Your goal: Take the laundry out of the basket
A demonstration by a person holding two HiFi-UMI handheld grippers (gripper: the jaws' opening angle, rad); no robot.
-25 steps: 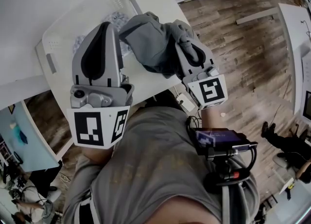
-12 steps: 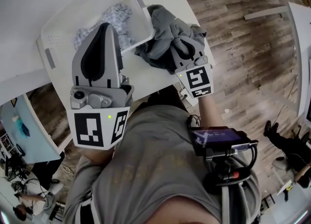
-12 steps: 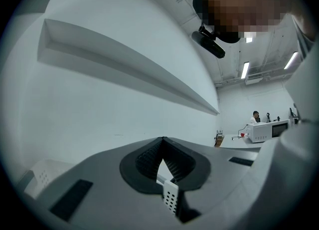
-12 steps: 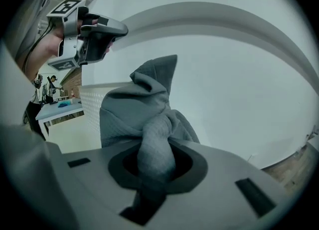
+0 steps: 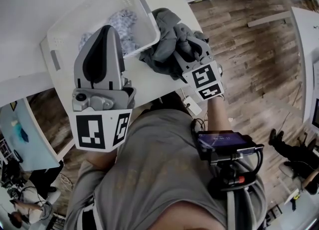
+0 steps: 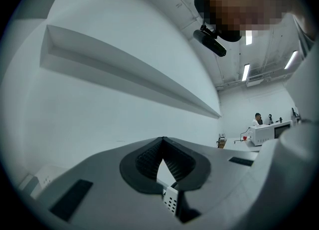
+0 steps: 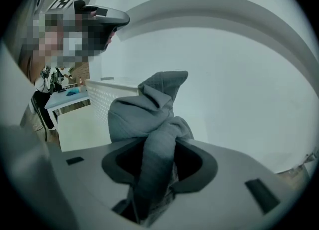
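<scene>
A white perforated laundry basket (image 5: 148, 20) stands on the white table (image 5: 149, 84), with patterned blue-white laundry (image 5: 123, 20) inside it. A crumpled grey garment (image 5: 164, 49) lies on the table just right of the basket. My right gripper (image 5: 182, 52) is buried in it, and its jaws are opening. In the right gripper view a twisted strand of the grey garment (image 7: 149, 119) still runs loosely between the parted jaws of the right gripper (image 7: 158, 154). My left gripper (image 5: 105, 30) is shut and empty, held high over the basket's near side. In its own view the left gripper (image 6: 163, 141) points at a bare wall.
The table's right edge drops to a wooden floor (image 5: 249, 49). The basket's wall (image 7: 107, 97) shows left of the garment in the right gripper view. A small blue table (image 5: 20, 139) and seated people are at the lower left. My torso carries a chest-mounted device (image 5: 224, 144).
My right gripper has carried the grey garment from above the basket rightwards and down onto the table beside it. The left gripper has stayed in place.
</scene>
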